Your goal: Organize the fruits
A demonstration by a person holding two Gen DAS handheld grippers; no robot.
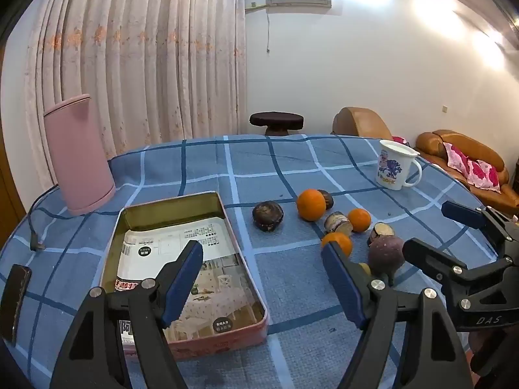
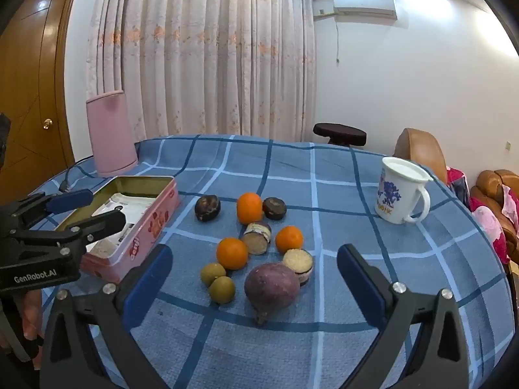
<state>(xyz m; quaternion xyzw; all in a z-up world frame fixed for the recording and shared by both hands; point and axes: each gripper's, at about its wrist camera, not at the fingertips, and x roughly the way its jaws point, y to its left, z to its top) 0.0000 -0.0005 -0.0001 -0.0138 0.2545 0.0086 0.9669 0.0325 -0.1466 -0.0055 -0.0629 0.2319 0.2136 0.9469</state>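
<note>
Several fruits lie in a cluster on the blue checked tablecloth (image 2: 340,291): three oranges (image 2: 232,253), dark round fruits (image 2: 207,207), cut halves with pale flesh (image 2: 297,264), two small green-brown fruits (image 2: 222,289) and a large purple passion fruit (image 2: 271,287). A pink tin (image 1: 227,338) with printed paper inside sits left of them. My left gripper (image 1: 262,259) stands open above the tin's right edge and the cloth, nothing between its fingers. My right gripper (image 2: 254,256) is open just short of the passion fruit, holding nothing. It also shows at the right edge of the left wrist view, right gripper (image 1: 434,227).
A white mug (image 2: 400,191) with a blue print stands at the far right of the table. A pink cylinder (image 1: 79,155) with a cable stands at the far left. A dark flat object (image 1: 14,301) lies near the left edge. A stool and sofas lie beyond the table.
</note>
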